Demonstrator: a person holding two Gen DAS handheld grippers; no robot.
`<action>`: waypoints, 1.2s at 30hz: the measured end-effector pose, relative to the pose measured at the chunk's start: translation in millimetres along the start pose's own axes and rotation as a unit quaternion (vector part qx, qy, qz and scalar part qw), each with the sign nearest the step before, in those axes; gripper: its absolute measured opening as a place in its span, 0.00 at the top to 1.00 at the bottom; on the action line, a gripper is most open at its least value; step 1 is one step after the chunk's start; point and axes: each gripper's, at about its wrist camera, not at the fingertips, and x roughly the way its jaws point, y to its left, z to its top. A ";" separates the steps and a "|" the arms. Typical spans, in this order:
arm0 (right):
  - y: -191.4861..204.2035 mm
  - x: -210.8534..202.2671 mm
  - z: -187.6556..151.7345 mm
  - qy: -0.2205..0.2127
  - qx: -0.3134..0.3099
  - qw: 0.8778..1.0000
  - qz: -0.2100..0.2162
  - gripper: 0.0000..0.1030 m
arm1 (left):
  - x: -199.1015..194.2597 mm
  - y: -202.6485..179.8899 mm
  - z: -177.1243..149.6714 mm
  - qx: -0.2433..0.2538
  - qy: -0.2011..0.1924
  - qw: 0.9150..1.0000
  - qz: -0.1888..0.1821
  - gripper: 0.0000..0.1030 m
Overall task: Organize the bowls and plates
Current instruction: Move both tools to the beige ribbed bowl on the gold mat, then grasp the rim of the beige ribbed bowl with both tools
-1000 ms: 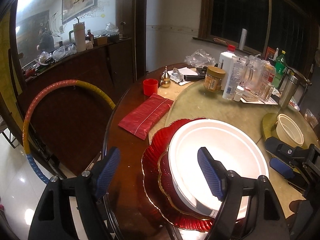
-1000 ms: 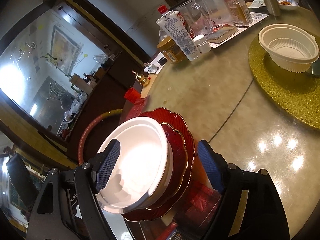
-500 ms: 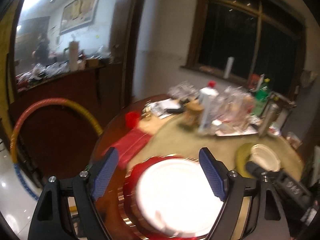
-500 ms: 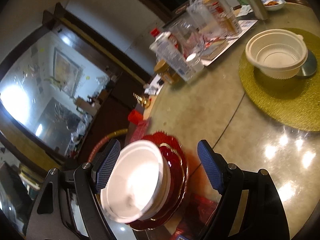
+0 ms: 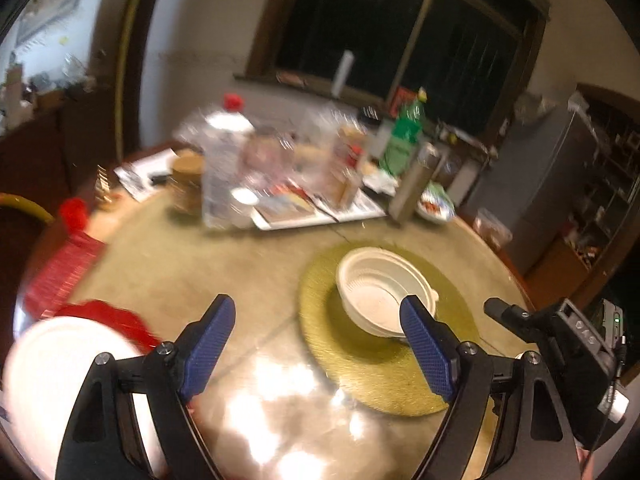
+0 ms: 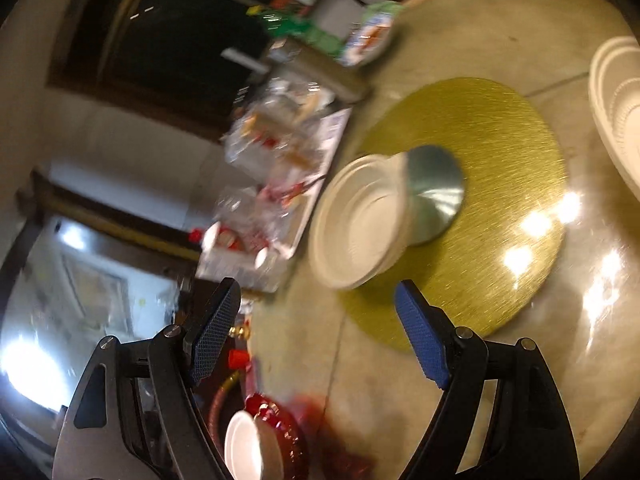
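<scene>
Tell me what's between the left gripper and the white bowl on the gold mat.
Nothing: in the left wrist view, only bare tabletop and gold mat separate the left gripper from the white bowl.

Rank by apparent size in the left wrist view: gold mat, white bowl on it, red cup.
1. gold mat
2. white bowl, resting on the mat
3. red cup, blurred and farther away, so its true size is unsure

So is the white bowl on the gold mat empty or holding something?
Empty. The white bowl sits upright on the gold mat, its ribbed inside bare in the left wrist view.
</scene>
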 end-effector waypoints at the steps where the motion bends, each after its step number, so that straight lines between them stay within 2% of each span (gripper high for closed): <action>1: -9.4 3.3 7.8 0.008 0.016 1.000 -0.002 0.22 | 14.6 -4.0 -1.5 -0.006 0.017 1.000 0.001 0.18; 4: -23.1 10.5 18.3 0.021 0.031 0.999 -0.004 0.22 | 57.0 -12.9 -2.3 -0.015 0.061 0.998 0.002 0.18; 7: -24.8 22.1 24.5 0.026 0.026 0.999 -0.009 0.22 | 87.5 -16.9 -3.3 -0.025 0.088 0.996 0.003 0.18; 11: -23.5 39.1 34.2 0.028 0.010 0.999 -0.018 0.23 | 106.6 -20.5 -2.4 -0.039 0.087 0.995 0.009 0.18; 13: -21.6 48.9 38.6 0.029 0.003 0.999 -0.029 0.29 | 115.9 -21.9 -0.1 -0.042 0.083 0.996 0.010 0.18; 15: -23.1 58.9 43.0 0.030 -0.002 0.999 -0.041 0.29 | 122.9 -20.0 1.6 -0.050 0.081 0.995 0.014 0.18; 18: -28.2 70.8 47.3 0.034 -0.006 0.998 -0.057 0.40 | 136.8 -16.8 2.3 -0.063 0.087 0.994 0.013 0.18; 21: -35.9 79.8 48.3 0.037 -0.004 0.997 -0.066 0.41 | 149.6 -15.7 -2.8 -0.069 0.096 0.993 0.012 0.18; 23: -38.8 84.2 48.0 0.038 -0.007 0.997 -0.073 0.48 | 159.1 -17.5 -8.7 -0.064 0.104 0.992 0.007 0.19; 24: -39.8 86.6 47.7 0.038 -0.009 0.996 -0.077 0.58 | 161.8 -18.6 -10.1 -0.058 0.105 0.993 0.007 0.21; 26: -39.5 90.4 46.1 0.039 -0.020 0.995 -0.089 0.73 | 168.2 -21.6 -13.7 -0.036 0.114 0.993 0.010 0.45; 27: -38.4 92.5 45.1 0.042 -0.029 0.994 -0.098 0.84 | 171.9 -22.7 -15.4 -0.026 0.123 0.992 0.012 0.66; 28: -36.9 93.6 43.6 0.045 -0.038 0.993 -0.100 0.86 | 174.5 -23.5 -17.2 -0.019 0.128 0.991 0.011 0.78; 30: -34.4 94.4 40.8 0.050 -0.046 0.993 -0.102 0.90 | 176.9 -26.2 -20.1 -0.005 0.134 0.991 0.010 0.84; 36: -30.5 91.5 38.5 0.044 -0.055 0.992 -0.106 0.91 | 167.2 -30.5 -19.2 0.015 0.118 0.993 0.012 0.84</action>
